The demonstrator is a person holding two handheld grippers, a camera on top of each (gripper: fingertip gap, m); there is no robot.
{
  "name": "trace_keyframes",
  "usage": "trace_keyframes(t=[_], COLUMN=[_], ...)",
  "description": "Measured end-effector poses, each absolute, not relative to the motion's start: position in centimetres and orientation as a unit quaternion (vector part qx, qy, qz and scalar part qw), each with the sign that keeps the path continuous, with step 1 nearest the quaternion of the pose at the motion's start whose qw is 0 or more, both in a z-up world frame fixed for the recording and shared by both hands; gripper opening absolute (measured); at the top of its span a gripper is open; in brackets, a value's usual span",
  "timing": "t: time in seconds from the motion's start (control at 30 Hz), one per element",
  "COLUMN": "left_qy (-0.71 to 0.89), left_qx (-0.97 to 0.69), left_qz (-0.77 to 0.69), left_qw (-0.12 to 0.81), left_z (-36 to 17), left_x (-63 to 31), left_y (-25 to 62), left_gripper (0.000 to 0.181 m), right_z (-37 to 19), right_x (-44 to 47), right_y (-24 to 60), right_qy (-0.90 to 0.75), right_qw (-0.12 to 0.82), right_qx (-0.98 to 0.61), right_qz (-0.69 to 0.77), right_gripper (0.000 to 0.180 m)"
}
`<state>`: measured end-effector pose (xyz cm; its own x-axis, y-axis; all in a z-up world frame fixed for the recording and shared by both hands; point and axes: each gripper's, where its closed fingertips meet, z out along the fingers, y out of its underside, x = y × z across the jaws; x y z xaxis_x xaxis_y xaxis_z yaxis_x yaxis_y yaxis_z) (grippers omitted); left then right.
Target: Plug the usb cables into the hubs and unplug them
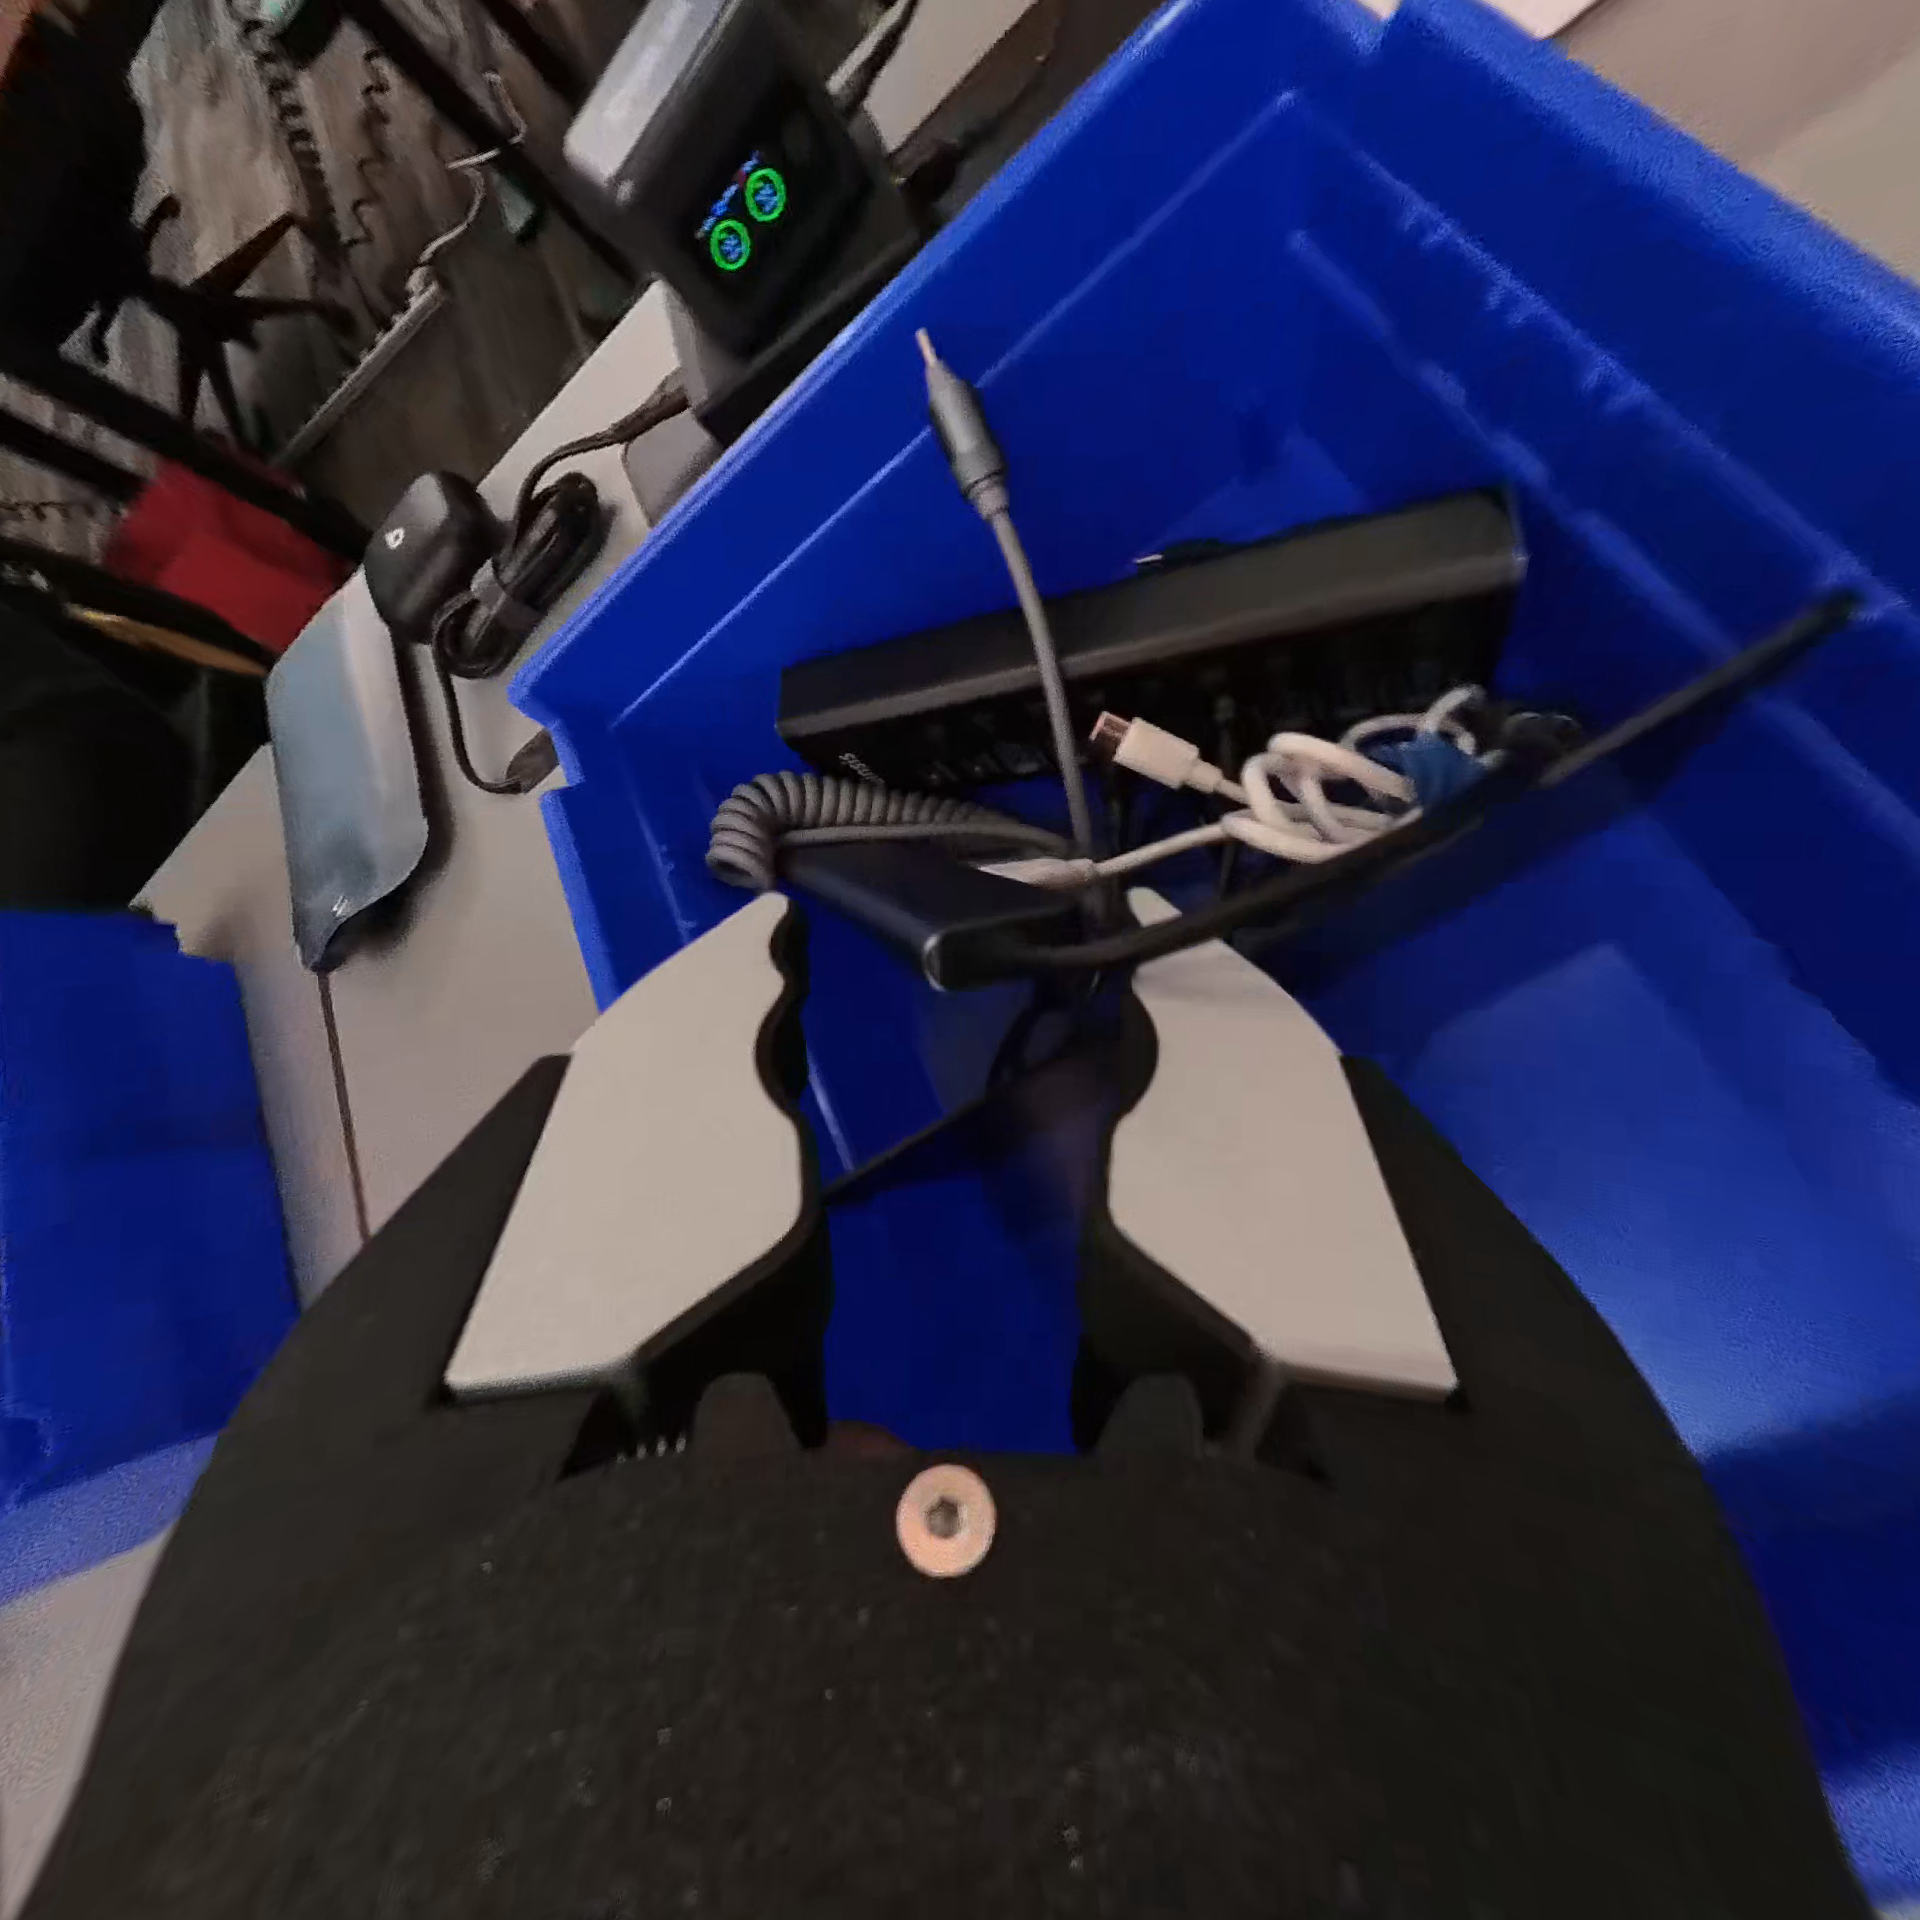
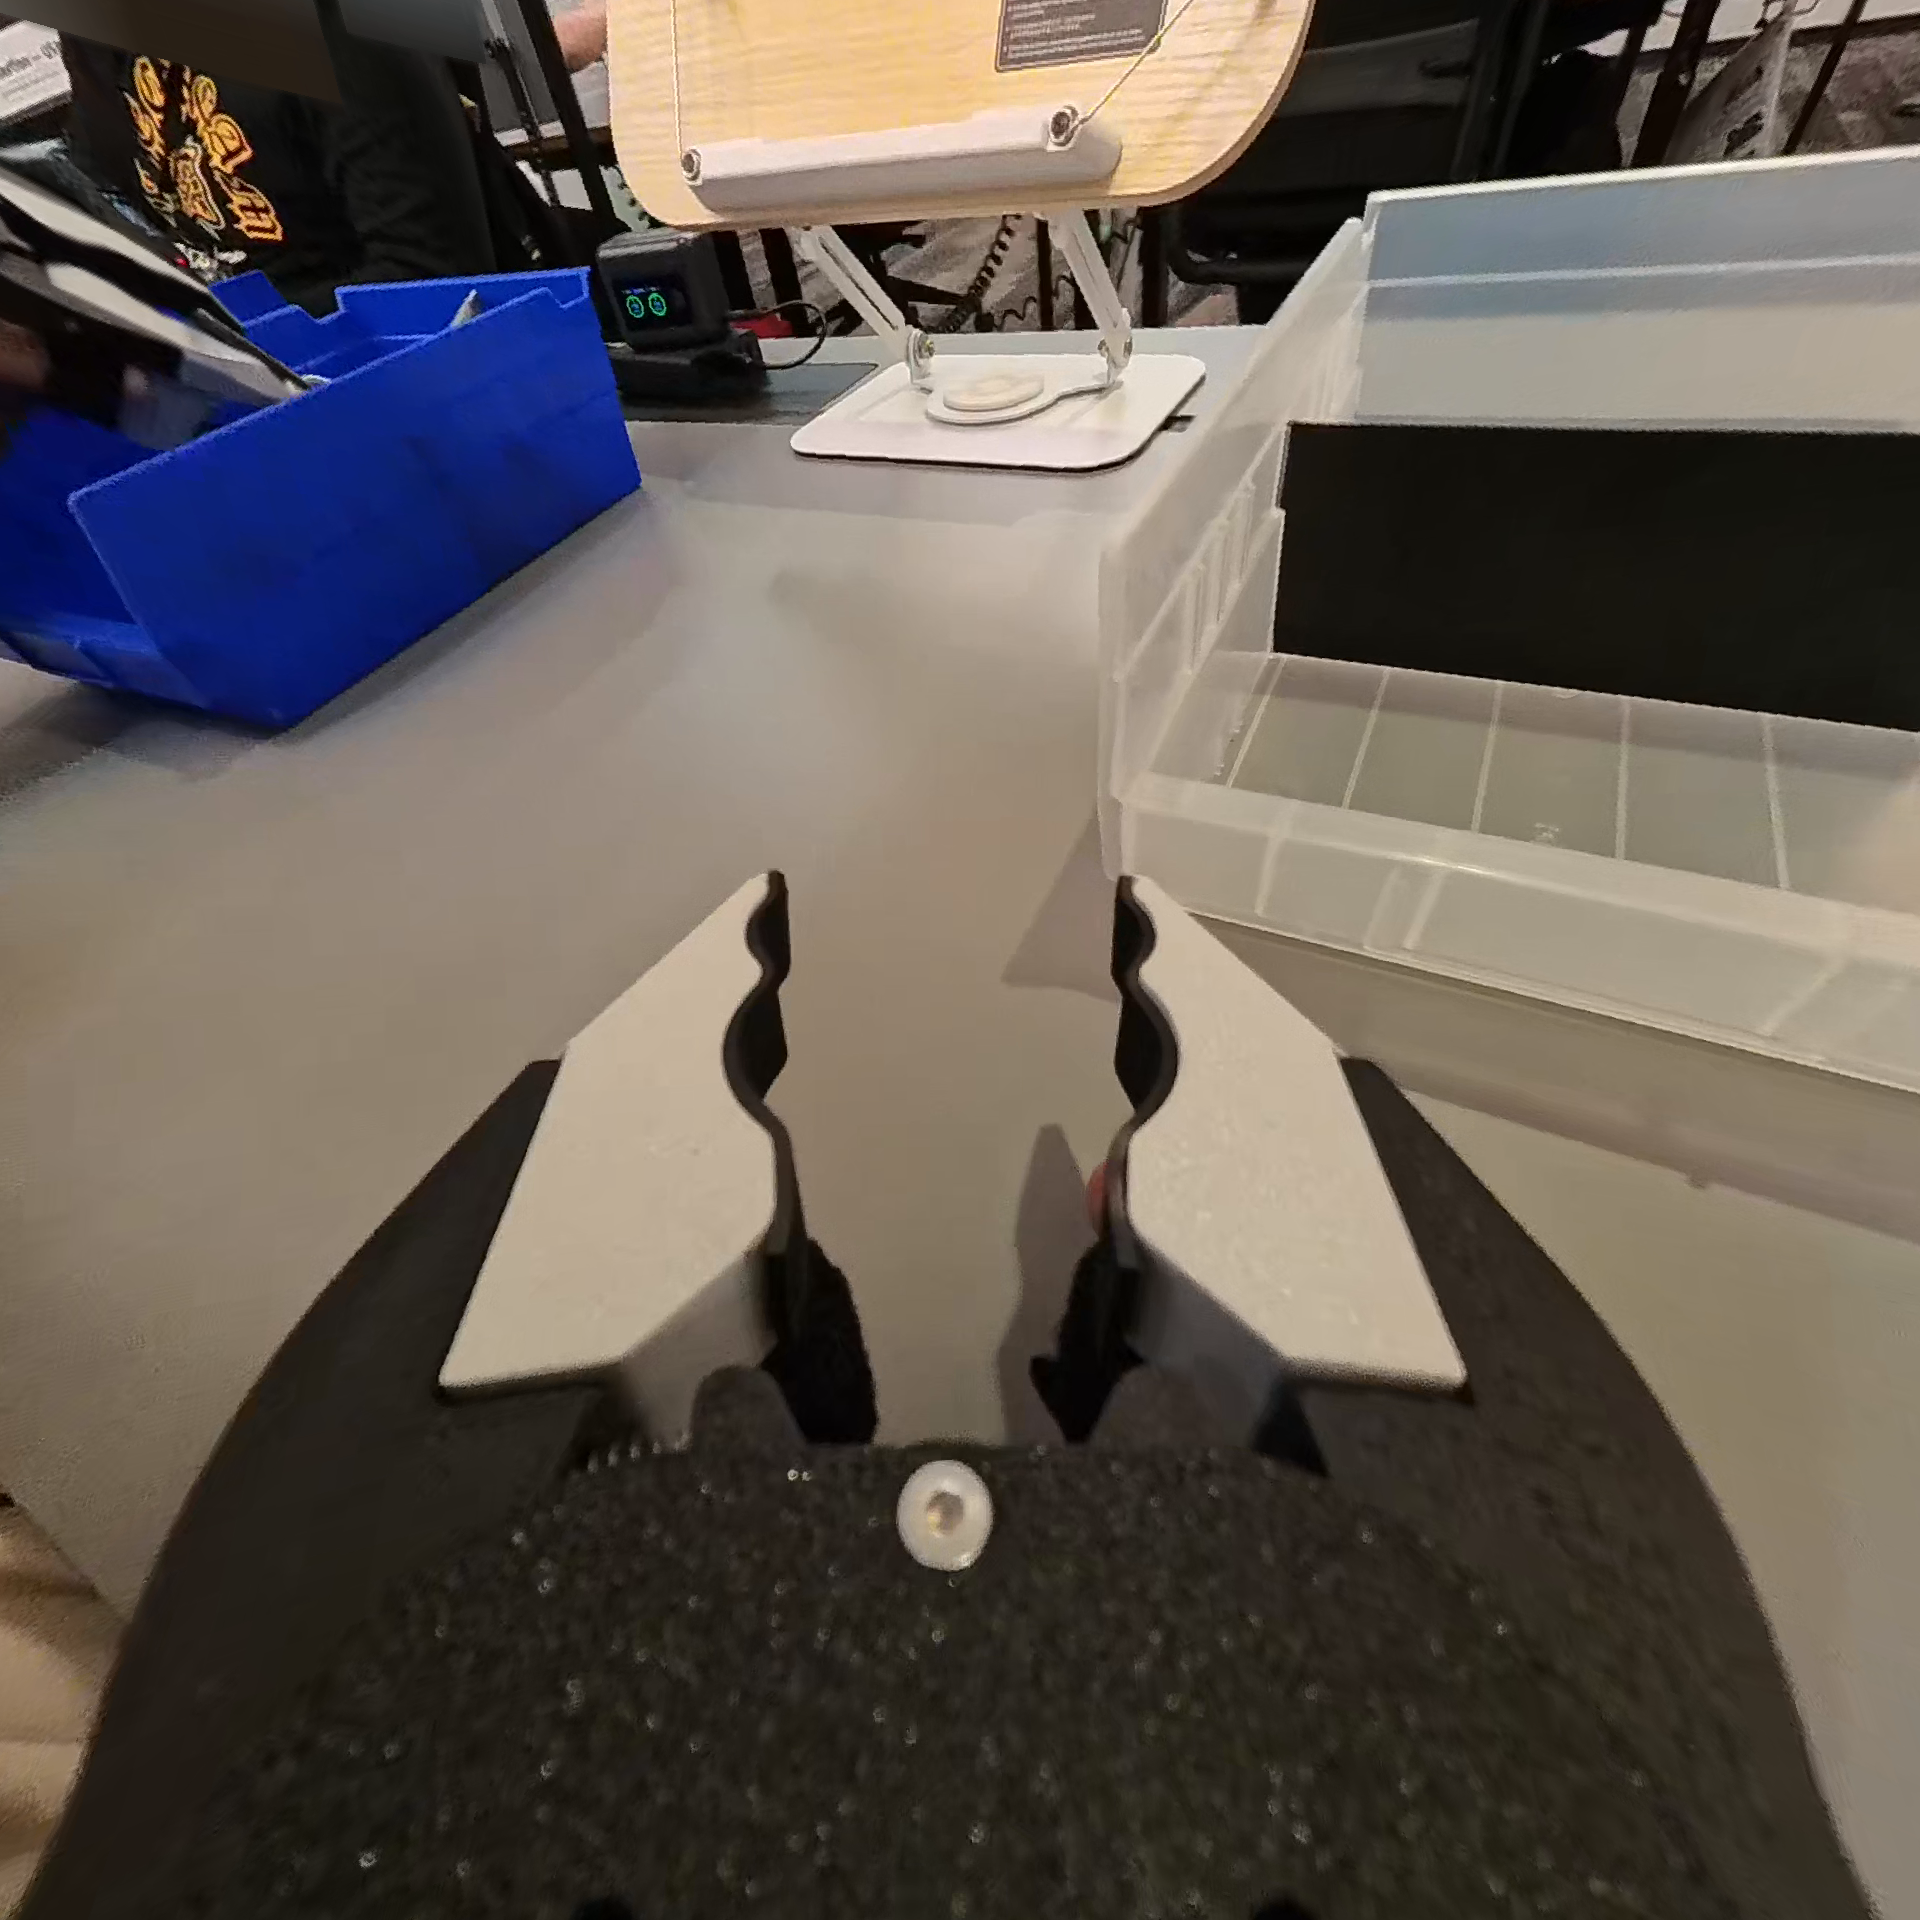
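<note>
In the left wrist view my left gripper (image 1: 961, 920) hangs over a blue bin (image 1: 1558, 364), jaws open. A small dark hub (image 1: 904, 899) lies right at its fingertips; I cannot tell if they touch it. Behind it a long black hub (image 1: 1143, 639) leans on the bin wall. A grey coiled cable (image 1: 790, 810) rises to a plug (image 1: 961, 426) that points up. A white cable (image 1: 1309, 779) lies bundled beside it. In the right wrist view my right gripper (image 2: 951, 904) is open and empty above the grey table (image 2: 727, 779). The blue bin (image 2: 343, 582) and the left gripper (image 2: 135, 322) show far left.
A clear plastic bin (image 2: 1455, 862) holding a black block (image 2: 1600, 561) sits just right of my right gripper. A wooden stand on a white base (image 2: 997, 416) and a power unit with green rings (image 2: 649, 301) stand at the back. A black charger (image 1: 426, 561), a silver pouch (image 1: 343, 769) and another blue bin (image 1: 104, 1143) lie left of the bin.
</note>
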<state>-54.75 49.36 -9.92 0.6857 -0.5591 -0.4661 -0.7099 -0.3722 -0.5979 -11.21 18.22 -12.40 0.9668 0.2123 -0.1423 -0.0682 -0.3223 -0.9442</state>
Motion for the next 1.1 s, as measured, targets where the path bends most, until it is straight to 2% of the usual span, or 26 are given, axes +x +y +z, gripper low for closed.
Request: trace_keyframes(t=[0.07,0.2,0.37,0.47,0.6,0.73,0.87,0.97,1.1], left_qy=[0.377,0.367,0.363,0.363,0.358,0.35,0.334,0.318,0.276], left_qx=[-0.819,-0.816,-0.813,-0.775,-0.7,-0.634,-0.581,-0.577,-0.641], left_qz=[0.107,0.213,0.222,0.247,0.268,0.159,-0.04,-0.178,-0.304], left_qw=[0.42,0.393,0.398,0.454,0.557,0.671,0.741,0.731,0.648], left_z=[-9.9,-10.4,-9.6,-5.8,2.9,10.7,14.6,13.2,5.4], left_x=[-54.4,-55.8,-55.7,-55.2,-53.6,-48.8,-42.8,-38.9,-35.2], left_y=[49.7,49.9,50.2,50.1,47.7,41.7,34.1,30.2,29.5], left_gripper=[0.039,0.034,0.033,0.033,0.033,0.033,0.033,0.033,0.033], right_z=[-12.5,-12.6,-12.5,-12.4,-12.0,-11.6,-11.2,-11.0,-10.3], right_x=[-11.1,-11.2,-11.3,-11.3,-11.1,-11.4,-11.9,-12.4,-14.0], right_y=[18.3,18.3,18.1,18.0,17.9,17.7,17.7,17.6,17.5], right_qy=[-0.04,-0.038,-0.039,-0.036,-0.033,-0.037,-0.047,-0.044,-0.045], right_qw=[0.578,0.576,0.577,0.579,0.586,0.592,0.599,0.589,0.576], right_qx=[-0.805,-0.806,-0.806,-0.805,-0.801,-0.796,-0.792,-0.798,-0.797], right_qz=[0.124,0.13,0.129,0.128,0.122,0.12,0.109,0.122,0.176], right_gripper=[0.062,0.061,0.059,0.058,0.055,0.054,0.055,0.056,0.056])
